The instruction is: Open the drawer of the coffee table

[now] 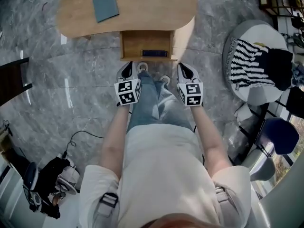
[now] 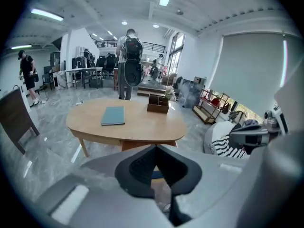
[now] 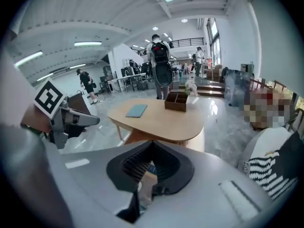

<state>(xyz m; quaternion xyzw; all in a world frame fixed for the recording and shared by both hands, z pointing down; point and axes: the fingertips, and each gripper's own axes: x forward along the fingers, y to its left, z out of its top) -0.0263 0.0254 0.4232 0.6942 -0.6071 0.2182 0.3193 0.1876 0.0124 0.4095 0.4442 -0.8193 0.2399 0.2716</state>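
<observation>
You are holding the left gripper (image 1: 127,69) with its jaws pressed fully together and nothing between them. In its own view the two dark, ribbed pads (image 2: 142,167) are meeting in a point at the tip (image 2: 155,148), set in a smooth pale-grey shell. Its white cube with black square markers (image 1: 127,92) is facing up at you. Off to the left, a dark flat chair back (image 1: 13,80) is standing on the glossy, grey-veined floor (image 1: 71,80).

Ahead of both grippers, the coffee table (image 1: 142,11) is showing a rounded, pale wooden top with a smooth matt grain. A thin blue-grey book (image 1: 105,5) is lying flat on its left part, and a dark wooden divided box (image 2: 158,103) is sitting at its far edge. The drawer (image 1: 142,39) is standing pulled out from under the top towards you, an open rectangular wooden tray of the same light wood. A dark blue oblong thing (image 1: 154,53) is lying along its front wall. In the head view the drawer's front is sitting just beyond the gripper tips, between the two of them.

Your right gripper (image 1: 185,69) is likewise closed tight and gripping nothing, its black ribbed pads (image 3: 135,163) meeting at the tip (image 3: 152,144). Further right, a black-and-white striped knitted cloth (image 1: 251,63) is draping over a round white seat (image 1: 256,32).
</observation>
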